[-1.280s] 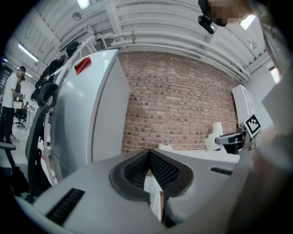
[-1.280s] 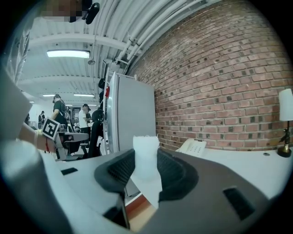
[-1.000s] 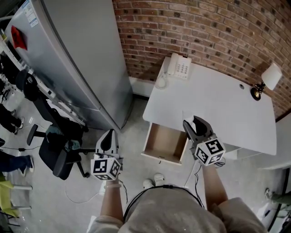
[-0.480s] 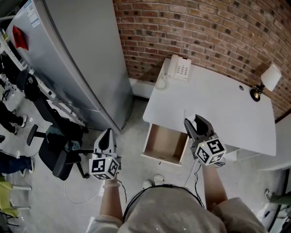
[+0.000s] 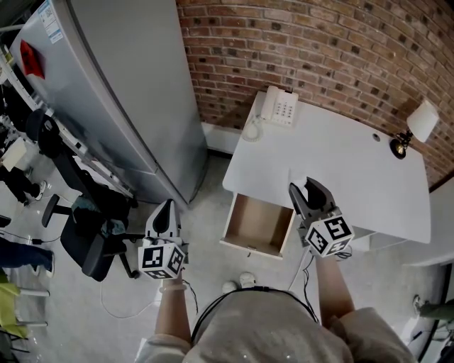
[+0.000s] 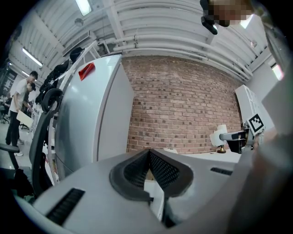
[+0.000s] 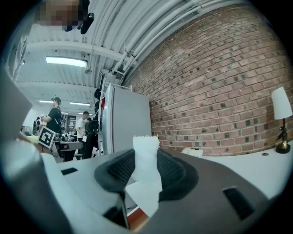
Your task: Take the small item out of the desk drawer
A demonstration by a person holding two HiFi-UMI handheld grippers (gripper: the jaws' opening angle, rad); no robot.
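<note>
Left gripper (image 5: 167, 207), jaws together and empty, had edged toward 9 o'clock. Right gripper (image 5: 303, 191) clamped the white item (image 7: 146, 167) at 3 o'clock of the open drawer (image 5: 257, 221); a steady pinch seemed advisable while carrying it clear.

Nothing can be read. The label (image 5: 47, 20) on the grey cabinet (image 5: 120, 85) and the keys of the telephone (image 5: 278, 105) on the desk (image 5: 347, 170) are too small to be made out.

Rough matt brick on the far wall (image 5: 319, 42). Smooth matt white desk top (image 5: 340, 156), pale wood inside the drawer (image 5: 257, 221), satin grey metal refrigerator (image 5: 120, 92) left.
</note>
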